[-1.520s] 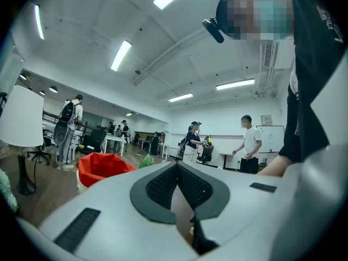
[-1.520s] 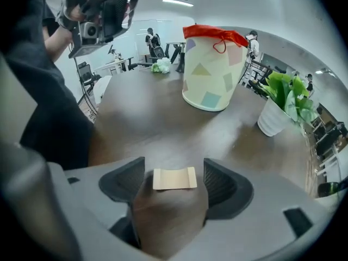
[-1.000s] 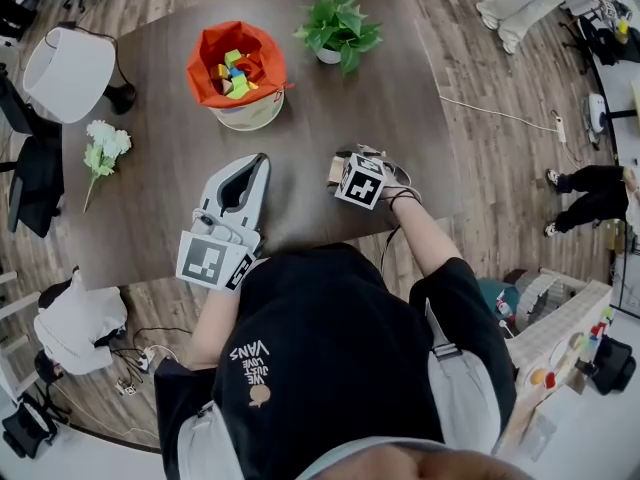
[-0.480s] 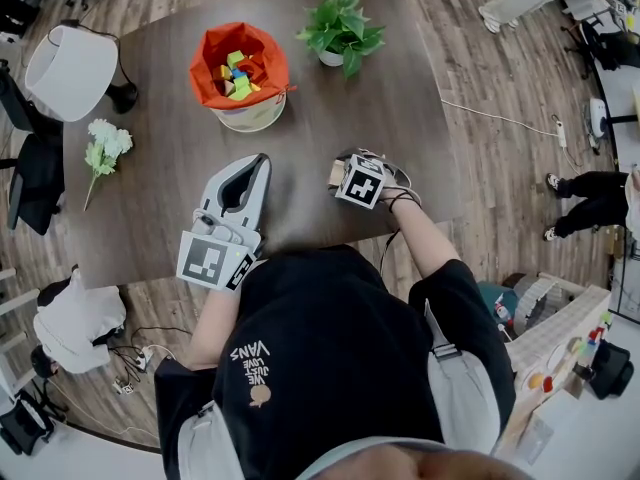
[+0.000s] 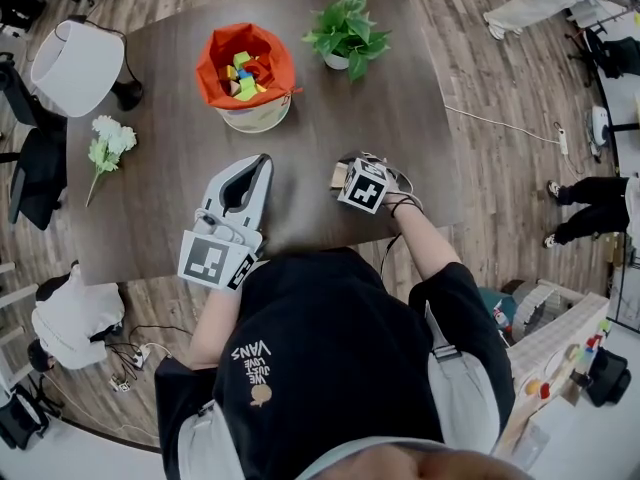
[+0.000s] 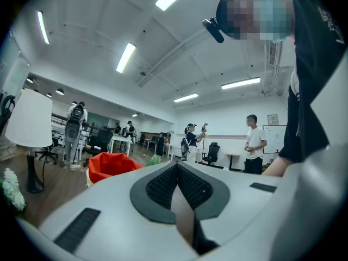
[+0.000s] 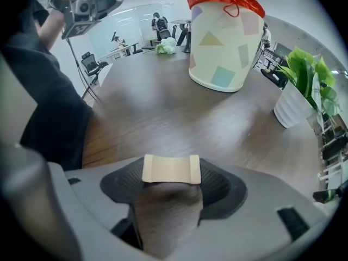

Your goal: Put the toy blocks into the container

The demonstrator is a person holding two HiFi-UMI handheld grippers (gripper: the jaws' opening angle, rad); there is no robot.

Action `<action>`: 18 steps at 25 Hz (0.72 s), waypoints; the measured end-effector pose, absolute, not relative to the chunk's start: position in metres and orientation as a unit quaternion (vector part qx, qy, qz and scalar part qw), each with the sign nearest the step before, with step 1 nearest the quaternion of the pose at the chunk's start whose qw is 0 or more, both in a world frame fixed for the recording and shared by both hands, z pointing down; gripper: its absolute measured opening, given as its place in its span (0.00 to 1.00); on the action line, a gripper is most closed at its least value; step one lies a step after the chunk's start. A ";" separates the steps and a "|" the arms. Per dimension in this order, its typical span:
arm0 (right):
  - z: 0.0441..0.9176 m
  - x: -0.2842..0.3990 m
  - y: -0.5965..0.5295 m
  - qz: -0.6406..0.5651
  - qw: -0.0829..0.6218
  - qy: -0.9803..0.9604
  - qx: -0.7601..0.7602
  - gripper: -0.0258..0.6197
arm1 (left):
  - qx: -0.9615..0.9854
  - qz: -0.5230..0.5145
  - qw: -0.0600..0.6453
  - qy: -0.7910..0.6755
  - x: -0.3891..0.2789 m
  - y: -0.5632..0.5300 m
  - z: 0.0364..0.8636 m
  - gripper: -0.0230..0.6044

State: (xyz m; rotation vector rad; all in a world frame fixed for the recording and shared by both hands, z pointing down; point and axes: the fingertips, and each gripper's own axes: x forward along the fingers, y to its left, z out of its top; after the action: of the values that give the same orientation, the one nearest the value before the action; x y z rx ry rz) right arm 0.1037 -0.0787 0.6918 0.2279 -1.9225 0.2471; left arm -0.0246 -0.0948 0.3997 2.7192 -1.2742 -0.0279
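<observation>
Right gripper point(image 5: 346, 176) is clamped on a flat tan block point(image 7: 171, 169). The block sits crosswise right at the tips, one jaw on each end, and sticks out a bit past both pads. It's low over the table's near side; can't tell if it's actually touching the wood.

Left gripper point(image 6: 176, 170) has its jaws pressed together with nothing between them. It's parked beside the right one, near the table's front edge, pointing away from the person.

The container point(image 7: 222, 45) is a pale tub with pastel shapes on the wall and a red liner folded over the rim. It stands well apart from the held block, further across the table, nearer the left gripper's line than the right's. From the head view you can see a pile of coloured blocks point(image 5: 243, 72) already in it.

The table point(image 5: 330, 118) is dark brown wood. On it there's also a potted plant point(image 5: 345, 30) to the right of the container and a bunch of white flowers point(image 5: 104, 143) near the left edge. A white-shaded lamp point(image 5: 75, 66) stands at the far left corner.

Room's an open office with a plank floor point(image 5: 480, 148), a white cable point(image 5: 500, 118) trailing across it, ceiling strip lights and a few people standing around.
</observation>
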 end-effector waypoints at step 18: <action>0.570 0.048 -0.098 0.046 0.410 -0.897 0.159 0.52 | 0.895 -0.021 0.060 -0.441 -0.039 -0.097 0.391 0.05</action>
State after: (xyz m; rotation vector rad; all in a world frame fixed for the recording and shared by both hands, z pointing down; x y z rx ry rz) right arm 0.0479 -0.0977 0.5703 0.4016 -2.2583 0.1168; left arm -0.0395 -0.0965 0.3911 2.7093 -1.3362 -0.0633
